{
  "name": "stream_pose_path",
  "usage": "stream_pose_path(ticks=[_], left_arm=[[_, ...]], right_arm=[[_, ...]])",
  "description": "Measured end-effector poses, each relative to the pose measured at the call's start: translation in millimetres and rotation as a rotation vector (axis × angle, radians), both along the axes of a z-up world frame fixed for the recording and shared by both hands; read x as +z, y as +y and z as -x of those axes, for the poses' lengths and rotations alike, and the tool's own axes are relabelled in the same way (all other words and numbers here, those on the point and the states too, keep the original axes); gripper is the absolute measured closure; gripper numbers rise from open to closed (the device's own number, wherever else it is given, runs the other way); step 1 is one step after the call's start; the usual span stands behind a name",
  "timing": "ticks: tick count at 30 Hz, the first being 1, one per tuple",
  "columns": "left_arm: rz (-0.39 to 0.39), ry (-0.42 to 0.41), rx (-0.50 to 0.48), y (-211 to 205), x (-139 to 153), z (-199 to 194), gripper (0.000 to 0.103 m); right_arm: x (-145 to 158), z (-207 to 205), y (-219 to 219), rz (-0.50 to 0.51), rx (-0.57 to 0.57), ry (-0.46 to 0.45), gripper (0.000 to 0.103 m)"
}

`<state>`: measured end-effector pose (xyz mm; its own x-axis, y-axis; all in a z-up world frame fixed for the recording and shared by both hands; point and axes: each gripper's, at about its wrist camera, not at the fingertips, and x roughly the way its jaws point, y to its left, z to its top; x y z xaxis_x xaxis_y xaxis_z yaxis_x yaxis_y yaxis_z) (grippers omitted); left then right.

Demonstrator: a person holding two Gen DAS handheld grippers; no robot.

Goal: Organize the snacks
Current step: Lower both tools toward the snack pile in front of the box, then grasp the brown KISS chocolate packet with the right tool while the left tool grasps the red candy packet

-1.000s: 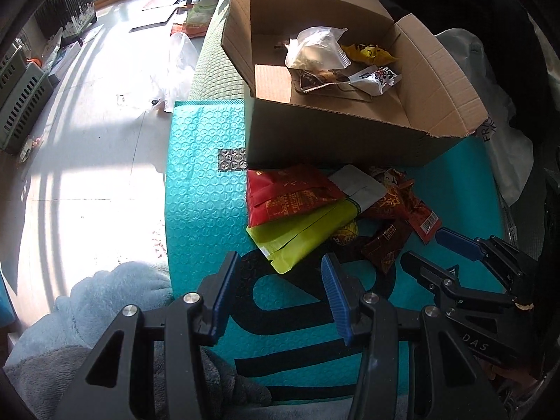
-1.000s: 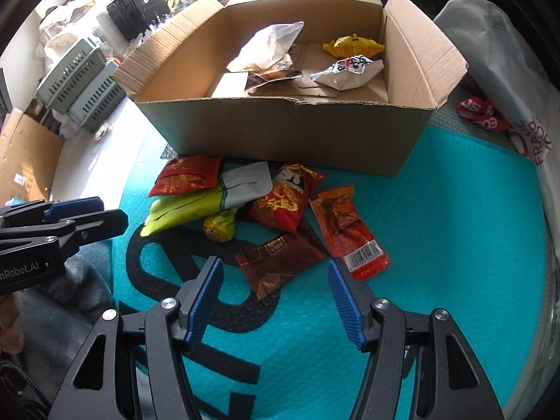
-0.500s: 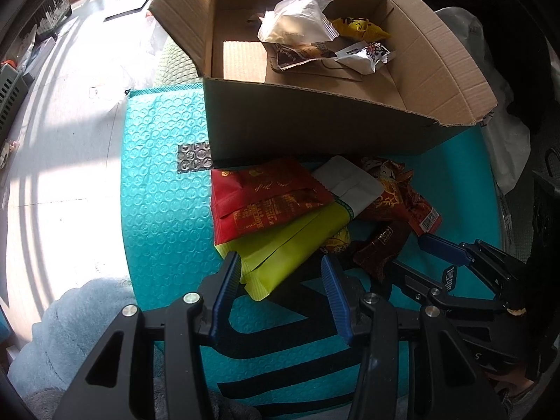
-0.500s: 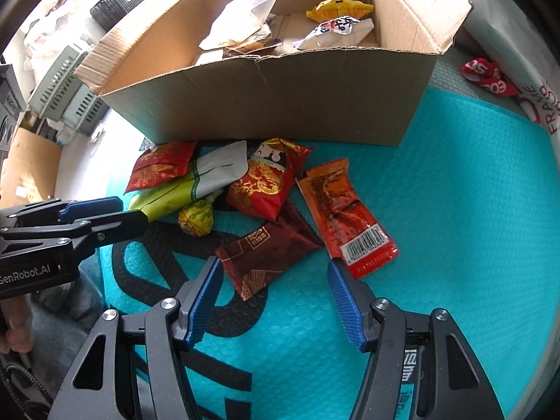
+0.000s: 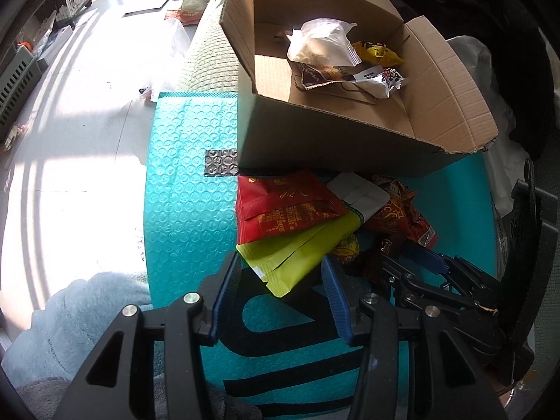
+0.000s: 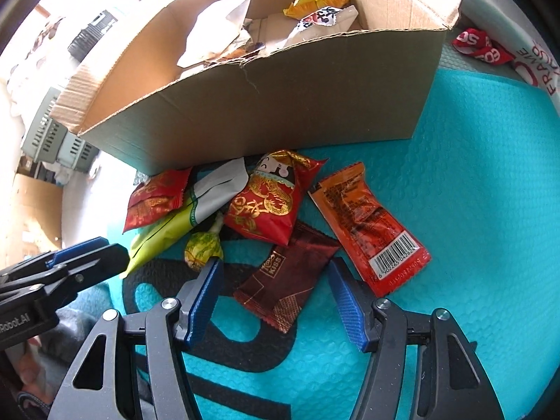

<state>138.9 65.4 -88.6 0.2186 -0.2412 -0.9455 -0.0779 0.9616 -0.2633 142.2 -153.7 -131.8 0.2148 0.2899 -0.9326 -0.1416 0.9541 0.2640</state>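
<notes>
A pile of snack packets lies on the teal mat (image 6: 455,175) in front of an open cardboard box (image 6: 280,105). My right gripper (image 6: 274,280) is open, its jaws either side of a dark brown packet (image 6: 287,280). An orange-red packet (image 6: 367,231), a red figure packet (image 6: 269,199) and a round yellow candy (image 6: 203,248) lie close by. My left gripper (image 5: 281,276) is open around the corner of a lime-green pouch (image 5: 297,248), which lies under a red packet (image 5: 283,206). The box (image 5: 332,140) holds several snacks, among them a white bag (image 5: 322,42).
A grey-blue blanket (image 5: 80,315) lies at the mat's near left. The sunlit floor (image 5: 70,140) is beyond the mat's left edge. White plastic bags (image 6: 535,66) and a red wrapper (image 6: 479,45) lie right of the box. Dark clothing (image 5: 490,17) sits behind it.
Both grippers have moved forward towards the pile. The right jaws now flank the brown packet and the left jaws reach the green pouch's corner. Both stay open.
</notes>
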Motion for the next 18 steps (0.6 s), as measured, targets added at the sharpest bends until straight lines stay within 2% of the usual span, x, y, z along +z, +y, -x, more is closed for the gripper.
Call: stream_pose_path(ticks=[2,4,6,9,14,18], left_arm=[[0.0,-0.007,0.007,5,3,4,0.056],[-0.002,-0.014,0.011,7,3,7,0.056],[0.004,-0.027,0.021,11,7,10,0.056],[0.014,-0.049,0.041,17,10,12,0.056],[0.019,-0.073,0.068,16,9,4,0.056],[0.019,-0.073,0.104,9,0,-9,0.056]], right_arm=[[1,5,9,0.062,0.012,-0.035,0.044],[-1,11,17,0.145,0.016,-0.072,0.06],[-1,17,18,0.198,0.019,-0.108,0.069],[-1,22,13,0.183,0.025,-0.111,0.075],[2,19,-9,0.079,-0.006,-0.077,0.076],[3,20,-17,0.066,0.013,-0.074,0.076]])
